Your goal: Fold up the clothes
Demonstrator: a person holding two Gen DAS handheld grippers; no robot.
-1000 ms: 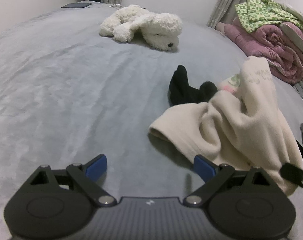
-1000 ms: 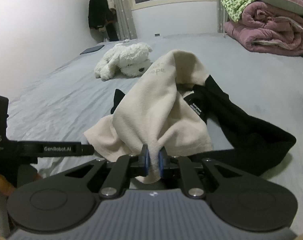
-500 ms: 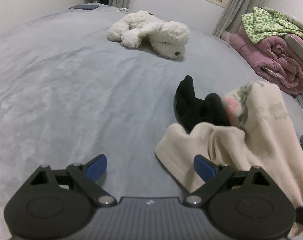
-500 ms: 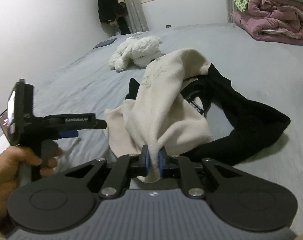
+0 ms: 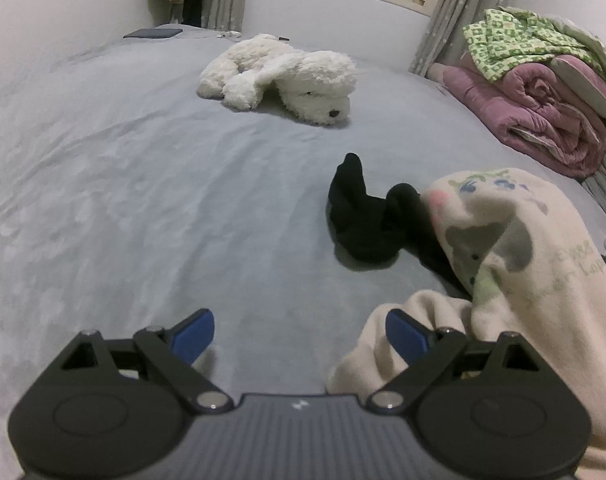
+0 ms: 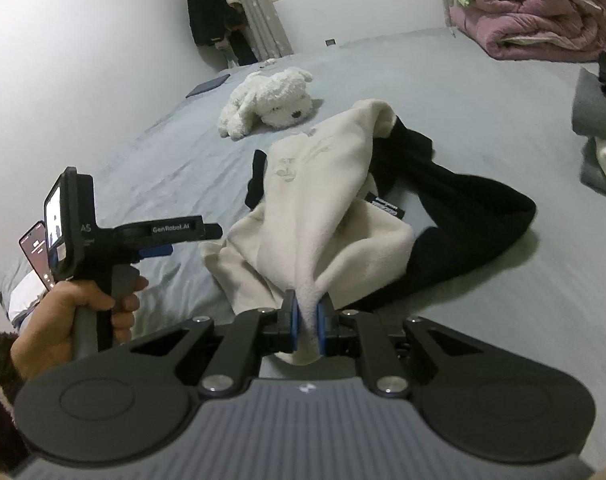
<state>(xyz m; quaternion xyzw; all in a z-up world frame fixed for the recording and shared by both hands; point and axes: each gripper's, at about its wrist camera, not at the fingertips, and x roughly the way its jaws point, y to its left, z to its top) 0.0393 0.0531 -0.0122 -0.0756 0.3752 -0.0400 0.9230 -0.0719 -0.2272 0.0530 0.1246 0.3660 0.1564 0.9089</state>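
The right gripper [image 6: 307, 322] pinches a corner of the cream top [image 6: 323, 216] and has drawn it up and sideways off the black garment [image 6: 463, 216], more of which now shows. Left of the top, the left gripper [image 5: 299, 330] stays spread and empty. Folding has barely begun, I reckon.

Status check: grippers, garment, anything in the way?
Right gripper shut on cream fleece garment, lifted. Left gripper open, empty. Black garment tangled underneath.
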